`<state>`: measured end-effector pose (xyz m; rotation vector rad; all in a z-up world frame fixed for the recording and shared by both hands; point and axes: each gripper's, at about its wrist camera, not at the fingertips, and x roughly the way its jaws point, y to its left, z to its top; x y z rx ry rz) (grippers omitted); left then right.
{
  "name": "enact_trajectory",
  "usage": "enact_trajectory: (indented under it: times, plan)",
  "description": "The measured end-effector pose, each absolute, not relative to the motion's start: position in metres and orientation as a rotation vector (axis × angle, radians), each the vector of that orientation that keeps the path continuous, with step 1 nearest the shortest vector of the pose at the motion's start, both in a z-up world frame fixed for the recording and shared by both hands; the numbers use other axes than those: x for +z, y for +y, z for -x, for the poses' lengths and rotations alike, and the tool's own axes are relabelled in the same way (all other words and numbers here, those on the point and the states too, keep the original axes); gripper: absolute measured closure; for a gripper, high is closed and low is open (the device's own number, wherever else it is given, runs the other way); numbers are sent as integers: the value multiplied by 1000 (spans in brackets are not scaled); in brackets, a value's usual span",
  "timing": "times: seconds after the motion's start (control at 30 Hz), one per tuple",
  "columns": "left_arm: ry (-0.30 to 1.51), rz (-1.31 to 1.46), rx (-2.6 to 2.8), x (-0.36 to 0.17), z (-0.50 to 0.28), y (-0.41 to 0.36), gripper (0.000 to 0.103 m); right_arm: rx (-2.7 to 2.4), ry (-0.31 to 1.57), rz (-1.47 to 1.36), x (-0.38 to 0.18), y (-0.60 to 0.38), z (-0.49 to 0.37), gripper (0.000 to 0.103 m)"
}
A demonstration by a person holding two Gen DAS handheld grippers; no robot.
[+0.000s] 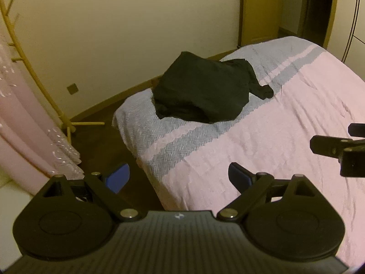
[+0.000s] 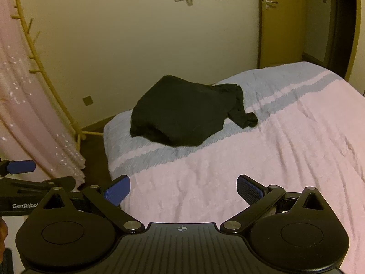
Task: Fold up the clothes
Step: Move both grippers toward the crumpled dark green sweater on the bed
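A black garment [image 1: 205, 91] lies in a loosely folded heap on the blue-grey striped end of the bed, one sleeve trailing to the right. The right wrist view shows the same black garment [image 2: 182, 114] near the bed's far left corner. My left gripper [image 1: 179, 175] is open over the bed's near left edge, well short of the garment, with nothing between its blue pads [image 1: 118, 178]. My right gripper [image 2: 182, 189] is open above the pink cover and is also empty. Each gripper shows in the other's view: the right gripper [image 1: 332, 137] at the right edge, the left gripper [image 2: 53, 173] at the lower left.
The bed [image 1: 285, 137] has a wrinkled pink cover with blue-grey bands. A wooden coat stand [image 1: 34, 73] and pink curtains [image 1: 20, 123] stand to the left over dark floor [image 1: 98, 146]. A cream wall is behind, and a wooden door [image 2: 280, 22] at the back right.
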<state>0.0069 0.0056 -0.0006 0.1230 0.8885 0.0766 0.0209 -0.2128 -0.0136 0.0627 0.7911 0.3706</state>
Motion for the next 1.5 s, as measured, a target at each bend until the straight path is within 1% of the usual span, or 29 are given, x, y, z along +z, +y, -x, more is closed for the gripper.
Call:
enact_trajectory:
  times: [0.1,0.17,0.27,0.3,0.37,0.5,0.63,0.87,1.03,1.5]
  plan:
    - [918,-107,37,-2,-28,23,12,357,797,-88,-12,-209,-23,1]
    - [938,-97,11,-4,-43,35,12,344,860,-104,-10,-200,-40,1]
    - [967,-81,-29,-6,-64,53,12,279,924,-50,-15,-157,-75,1]
    - [948,-92,-32,-10,-77,64,12,277,913,-56,-15,-150,-78,1]
    - [913,-110,-31,-15,-78,79,12,282,884,-72,-25,-141,-88,1]
    - [919,-137,-31,-39,-95,97,12,267,877,-66,-44,-109,-104,1]
    - [963,-116,-44,-42,-119,109,12,254,902,-58,-45,-100,-115,1]
    - [978,-127,-77,-57,-138,89,12,218,930,-50,-38,-115,-135,1]
    - [973,-145,-71,-48,-160,74,12,224,926,-64,-36,-129,-156,1]
    - [977,-159,-27,-39,-195,76,12,283,936,-65,-41,-131,-186,1]
